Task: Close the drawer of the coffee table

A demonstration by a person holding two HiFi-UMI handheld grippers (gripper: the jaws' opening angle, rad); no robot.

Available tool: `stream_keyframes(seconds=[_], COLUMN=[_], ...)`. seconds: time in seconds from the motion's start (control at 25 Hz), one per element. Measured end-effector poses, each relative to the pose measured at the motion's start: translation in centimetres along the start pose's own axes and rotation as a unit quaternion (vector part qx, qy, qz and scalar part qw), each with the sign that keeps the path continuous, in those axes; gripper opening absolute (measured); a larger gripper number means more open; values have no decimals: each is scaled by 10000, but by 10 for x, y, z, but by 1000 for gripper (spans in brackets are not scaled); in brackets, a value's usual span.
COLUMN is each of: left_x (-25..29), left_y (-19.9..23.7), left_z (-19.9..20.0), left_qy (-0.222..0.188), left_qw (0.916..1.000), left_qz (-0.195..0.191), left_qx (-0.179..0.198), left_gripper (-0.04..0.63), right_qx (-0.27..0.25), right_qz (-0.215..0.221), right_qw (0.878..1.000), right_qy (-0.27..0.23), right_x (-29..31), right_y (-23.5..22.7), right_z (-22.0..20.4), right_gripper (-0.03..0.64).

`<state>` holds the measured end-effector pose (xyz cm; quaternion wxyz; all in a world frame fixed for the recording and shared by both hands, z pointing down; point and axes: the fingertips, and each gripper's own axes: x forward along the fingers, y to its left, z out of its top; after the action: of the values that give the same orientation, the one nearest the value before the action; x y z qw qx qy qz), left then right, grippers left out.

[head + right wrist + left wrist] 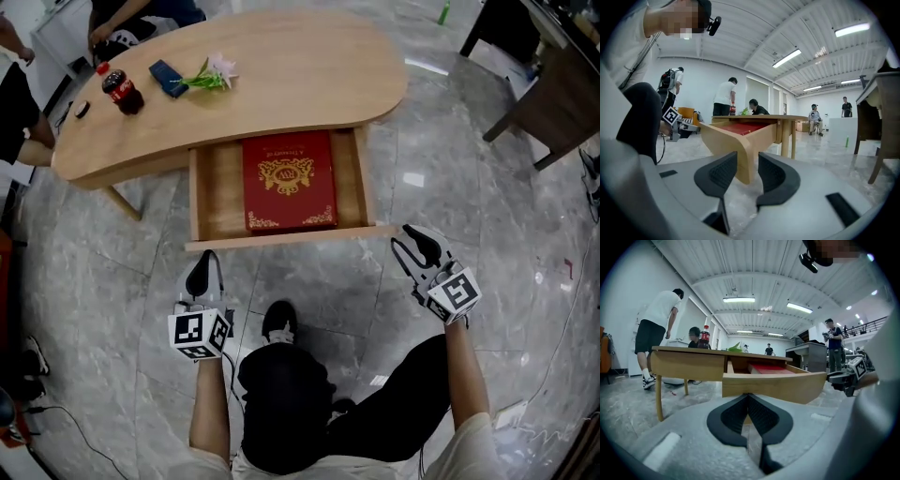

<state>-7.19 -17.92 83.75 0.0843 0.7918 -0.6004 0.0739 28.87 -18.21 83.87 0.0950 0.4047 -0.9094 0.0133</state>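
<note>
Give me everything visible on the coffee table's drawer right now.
The drawer is pale wood, pulled open from under the tabletop, level, its long front panel wider than the box. A red book with gold ornament lies flat inside. The left gripper, shut, and the right gripper, open, sit just before the panel's ends; neither visibly touches it.

coffee table [309, 66] 1 | drawer [281, 239] 1 | red book [289, 180] 1 | grippers [203, 275] [419, 248] 2

The kidney-shaped light wooden counter [300, 66] and its pale wooden drawer [220, 192] look smooth and matt. The grey marbled floor [441, 178] is glossy. The red book [289, 178] carries shiny gold ornament. The black fingers [723, 176] of the right gripper [747, 158] are ribbed and matt.
</note>
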Motion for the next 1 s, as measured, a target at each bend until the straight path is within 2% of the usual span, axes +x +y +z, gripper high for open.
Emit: stream_keyframes(seconds=[0.12,0.2,0.28,0.44,0.68,1.0], left_x=[5,4,4,3,2,1], left_y=[-6,-9,-9,-8,-8,-8], left_z=[-2,-3,-3,-3,-2,2], left_qy=[62,166,262,237,238,340], left_qw=[9999,9995,9990,9993,9994,9988], left_qz=[-109,-156,-195,-198,-229,-322], left_qx=[23,201,290,230,112,137], left_gripper=[9,9,9,9,9,9], right_qx=[-186,-265,-168,-37,-22,107], right_qz=[-26,-39,79,246,275,294], right_qw=[9998,9995,9997,9995,9990,9989], right_qy=[82,192,168,196,360,343], right_x=[6,11,16,16,15,13], right_y=[0,1,3,5,5,4], right_z=[-1,-3,-4,-5,-1,1], right_gripper=[149,151,149,140,130,129])
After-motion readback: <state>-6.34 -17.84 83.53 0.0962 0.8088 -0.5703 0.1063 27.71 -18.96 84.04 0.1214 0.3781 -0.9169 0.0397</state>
